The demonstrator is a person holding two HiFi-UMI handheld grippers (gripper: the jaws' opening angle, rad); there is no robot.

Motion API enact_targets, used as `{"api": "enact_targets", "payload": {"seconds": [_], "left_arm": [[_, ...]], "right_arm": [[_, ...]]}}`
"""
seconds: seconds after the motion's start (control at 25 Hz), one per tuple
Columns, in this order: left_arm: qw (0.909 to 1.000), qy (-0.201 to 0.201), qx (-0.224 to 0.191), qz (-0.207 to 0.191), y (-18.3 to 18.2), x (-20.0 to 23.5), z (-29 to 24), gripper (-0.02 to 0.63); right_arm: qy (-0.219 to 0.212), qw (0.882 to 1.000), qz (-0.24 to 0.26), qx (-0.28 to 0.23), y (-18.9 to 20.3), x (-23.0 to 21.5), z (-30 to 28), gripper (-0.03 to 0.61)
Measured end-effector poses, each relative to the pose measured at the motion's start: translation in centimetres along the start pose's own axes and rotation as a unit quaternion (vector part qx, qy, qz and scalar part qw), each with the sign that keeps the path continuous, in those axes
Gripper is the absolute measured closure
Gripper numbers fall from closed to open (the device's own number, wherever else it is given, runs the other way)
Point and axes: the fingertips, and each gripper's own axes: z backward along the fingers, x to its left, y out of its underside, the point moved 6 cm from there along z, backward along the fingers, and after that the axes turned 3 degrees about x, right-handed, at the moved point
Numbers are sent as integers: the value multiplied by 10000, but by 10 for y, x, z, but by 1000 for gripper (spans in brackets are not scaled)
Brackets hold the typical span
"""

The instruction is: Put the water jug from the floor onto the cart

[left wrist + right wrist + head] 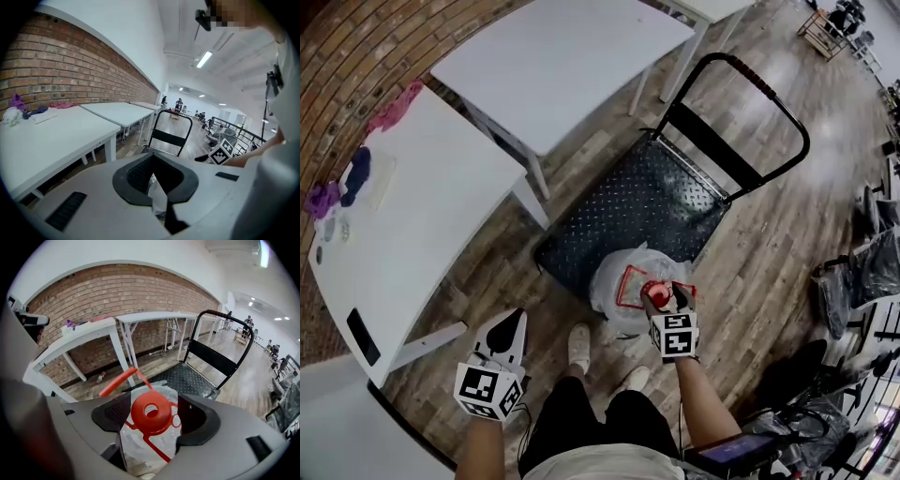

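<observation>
A clear water jug (614,281) with a red cap (654,292) stands on the wood floor at the near edge of the black cart deck (637,206). My right gripper (667,298) hangs straight over it, open. In the right gripper view the red cap (151,412) sits between the two pads of the right gripper (152,420), which do not press on it. The jug's red carry handle (119,380) sticks up to the left. My left gripper (508,336) hangs shut and empty, left of the jug near the table leg. Its tips (154,157) meet.
The cart's black push handle (759,94) rises at the deck's far side. White tables (562,56) (422,216) stand left of the cart along the brick wall, with bits of cloth (356,178) on one. The person's shoes (579,347) stand just behind the jug. Bags (862,272) lie at the right.
</observation>
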Motion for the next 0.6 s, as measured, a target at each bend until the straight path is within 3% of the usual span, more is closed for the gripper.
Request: {"api": "enact_targets", "payload": {"seconds": [0.16, 0.28, 0.44, 0.6], "left_arm": [[9981, 534, -137, -259, -26, -21, -23, 614], [9913, 1100, -284, -665, -55, -55, -46, 614], [9779, 1741, -528, -1030, -93, -106, -61, 614], [9608, 2245, -727, -1454, -119, -153, -65, 614]], "right_arm": [[25, 9981, -277, -555, -30, -5, 45, 265], [246, 9923, -428, -1138, -49, -17, 100, 265], [571, 9768, -955, -1830, -54, -44, 186, 270], [1280, 9541, -1252, -2402, -34, -73, 265, 344]]}}
